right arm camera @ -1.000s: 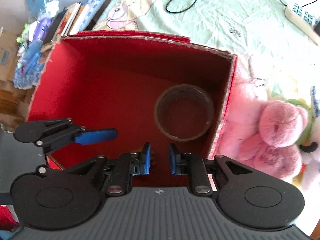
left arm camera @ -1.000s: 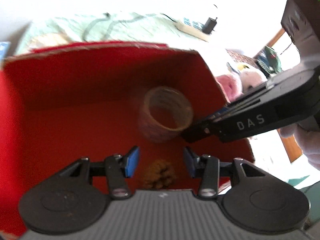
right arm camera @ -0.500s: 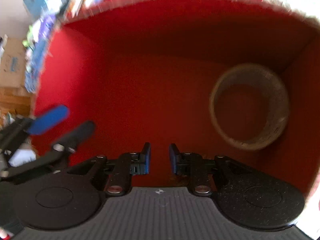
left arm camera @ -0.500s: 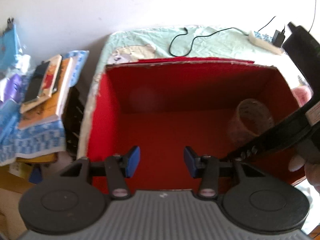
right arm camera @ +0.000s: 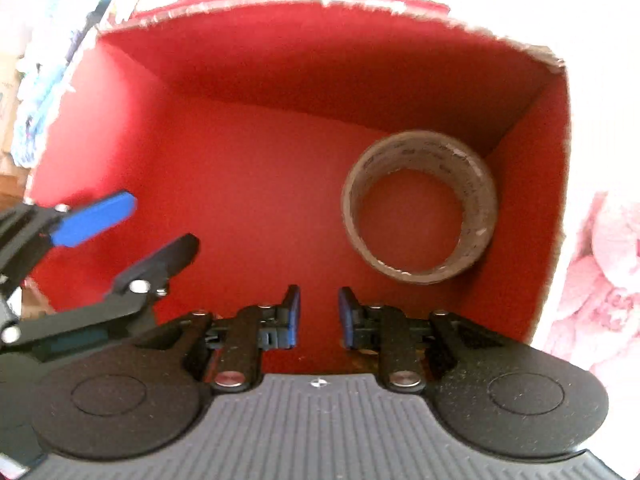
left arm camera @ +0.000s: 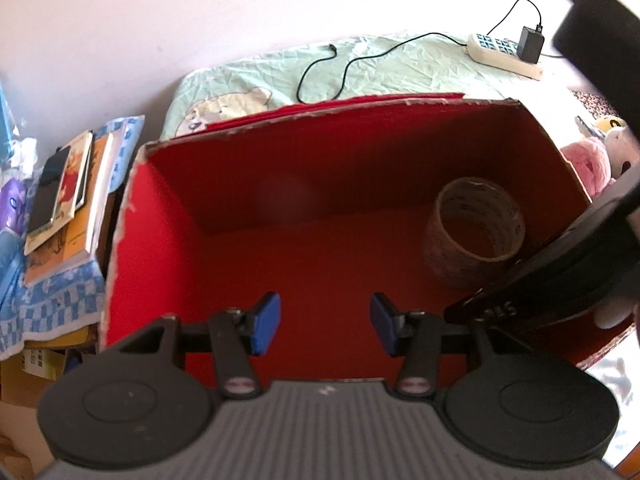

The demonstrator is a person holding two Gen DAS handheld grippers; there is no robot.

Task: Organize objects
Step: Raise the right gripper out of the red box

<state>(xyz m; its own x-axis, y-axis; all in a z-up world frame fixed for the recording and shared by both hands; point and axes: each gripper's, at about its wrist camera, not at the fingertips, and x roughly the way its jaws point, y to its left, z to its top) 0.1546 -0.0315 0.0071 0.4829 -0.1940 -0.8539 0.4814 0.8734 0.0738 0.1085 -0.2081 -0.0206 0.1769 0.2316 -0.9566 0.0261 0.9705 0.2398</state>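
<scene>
Over the red box (left arm camera: 168, 216) both grippers are hanging out with nothing in them. Left gripper (left arm camera: 325, 325) has its blue pads spread wide, right gripper (right arm camera: 319, 316) has only a narrow gap between its pads, also empty. The tape roll (right arm camera: 419, 207) sits flat on the box floor, tucked near the far right corner, close to the right wall but whether it's touching is hard to call.

Looks like the drop-off step is basically done, so the next move probably calls for lifting both grippers out and heading for another item, maybe the pink plush (right arm camera: 600, 264) just outside the right wall.

Compared to a second ago: the left view was down deep in the box with a brownish lump by its pads, now it's pulled up and back, showing the books (left arm camera: 68, 192) beside the bed. The right gripper dipped lower into the box.
</scene>
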